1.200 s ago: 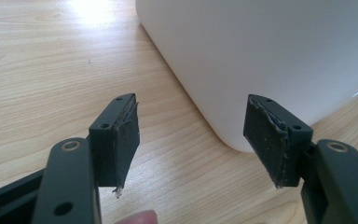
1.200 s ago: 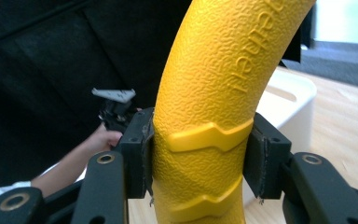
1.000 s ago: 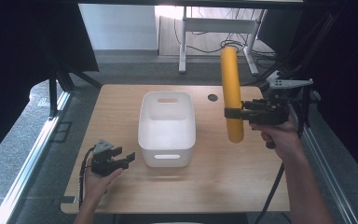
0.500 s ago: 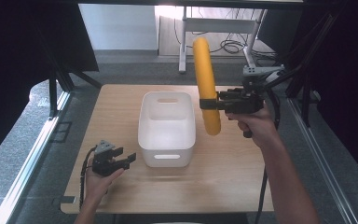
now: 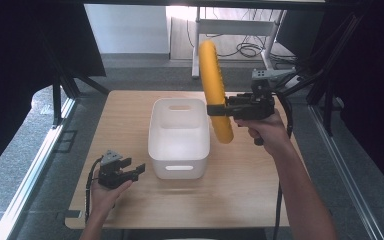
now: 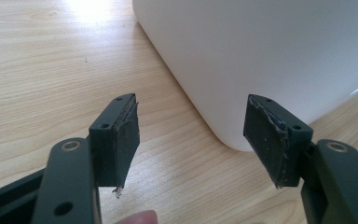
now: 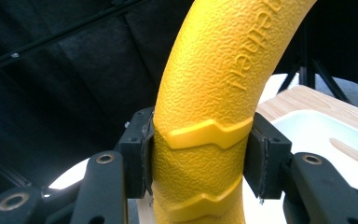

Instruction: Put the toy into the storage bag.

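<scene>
Right gripper (image 5: 219, 109) is clamped on the long yellow textured foam roller (image 5: 215, 85), which we hold upright and a little tilted, near its lower part. Compared with a second ago, we have carried it from the right side of the counter (image 5: 250, 190) toward the middle, so its lower end now hangs just beside the right rim of the white rectangular plastic bin (image 5: 179, 131). We judge the roller is soon going into this bin. Our left gripper (image 5: 132, 171) rests on the counter with its jaws apart and empty, near the bin's front left corner.
</scene>
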A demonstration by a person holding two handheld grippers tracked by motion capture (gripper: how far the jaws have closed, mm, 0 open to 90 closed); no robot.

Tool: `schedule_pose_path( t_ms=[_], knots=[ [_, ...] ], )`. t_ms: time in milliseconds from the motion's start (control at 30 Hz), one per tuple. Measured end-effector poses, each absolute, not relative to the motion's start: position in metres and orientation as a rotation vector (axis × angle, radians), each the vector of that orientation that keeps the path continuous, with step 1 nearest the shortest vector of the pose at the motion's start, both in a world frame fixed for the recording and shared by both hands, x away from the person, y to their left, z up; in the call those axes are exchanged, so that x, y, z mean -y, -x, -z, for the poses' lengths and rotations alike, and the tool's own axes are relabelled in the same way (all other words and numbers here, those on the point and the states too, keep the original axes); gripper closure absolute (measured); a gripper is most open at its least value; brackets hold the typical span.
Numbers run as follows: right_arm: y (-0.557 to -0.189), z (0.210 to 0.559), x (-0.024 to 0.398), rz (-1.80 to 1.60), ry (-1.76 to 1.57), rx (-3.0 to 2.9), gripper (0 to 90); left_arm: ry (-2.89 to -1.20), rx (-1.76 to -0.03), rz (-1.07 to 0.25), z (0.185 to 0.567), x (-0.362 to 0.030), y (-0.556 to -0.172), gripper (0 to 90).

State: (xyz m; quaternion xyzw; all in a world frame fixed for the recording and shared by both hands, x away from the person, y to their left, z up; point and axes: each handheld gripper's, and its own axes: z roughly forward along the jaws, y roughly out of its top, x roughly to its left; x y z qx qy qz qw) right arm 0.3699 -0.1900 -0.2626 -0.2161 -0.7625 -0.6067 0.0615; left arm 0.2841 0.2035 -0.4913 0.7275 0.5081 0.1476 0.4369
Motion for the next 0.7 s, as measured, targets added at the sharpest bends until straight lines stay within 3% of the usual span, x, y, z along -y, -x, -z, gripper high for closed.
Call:
schedule_pose_path(
  t_ms=[300,700],
  knots=[
    [-0.370,0.254,0.162,1.838,0.561,2.303,50.4,-1.810,-1.258,-0.373,0.491,-0.206,-0.284,36.1],
    [-0.379,0.272,0.140,1.788,0.555,2.293,50.3,-1.806,-1.260,-0.379,0.490,-0.207,-0.283,36.1]
  ],
)
